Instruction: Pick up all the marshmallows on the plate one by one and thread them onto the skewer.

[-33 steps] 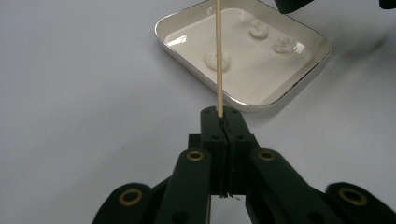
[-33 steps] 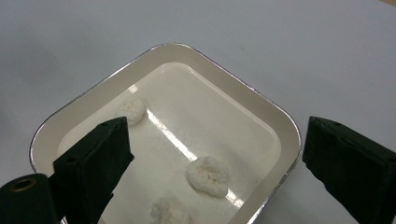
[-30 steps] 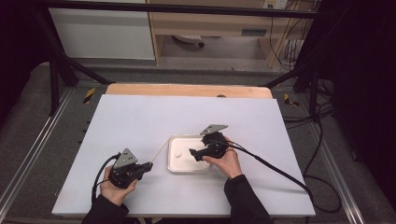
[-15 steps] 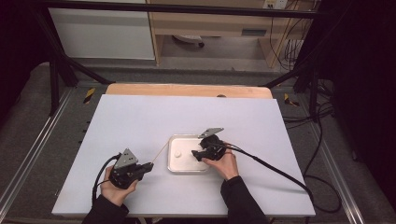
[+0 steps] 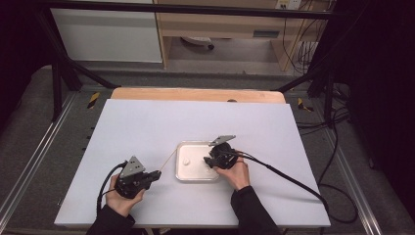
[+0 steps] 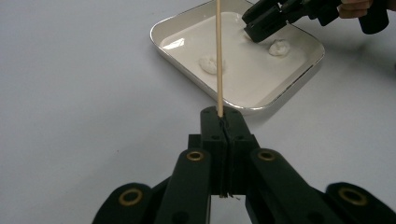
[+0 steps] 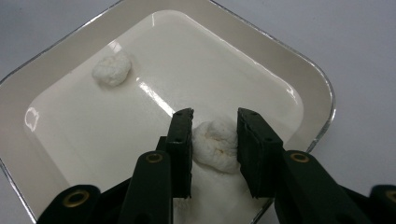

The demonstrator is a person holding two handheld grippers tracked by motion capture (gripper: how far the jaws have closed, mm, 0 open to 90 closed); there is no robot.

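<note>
I can read no text, label, brand, number or sign on anything here, neither on my tools nor around the table.

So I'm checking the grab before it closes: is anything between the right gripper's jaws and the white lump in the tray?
Nothing visible. The right gripper, its jaws just closing, straddles the white lump in the tray. The other lump lies apart, and the skewer is in the left gripper.

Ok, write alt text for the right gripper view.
Two black fingers of the right gripper straddle a white marshmallow in a shallow white tray, having just been closing on it. A second marshmallow lies farther back in the tray, on a pale grey table.
</note>
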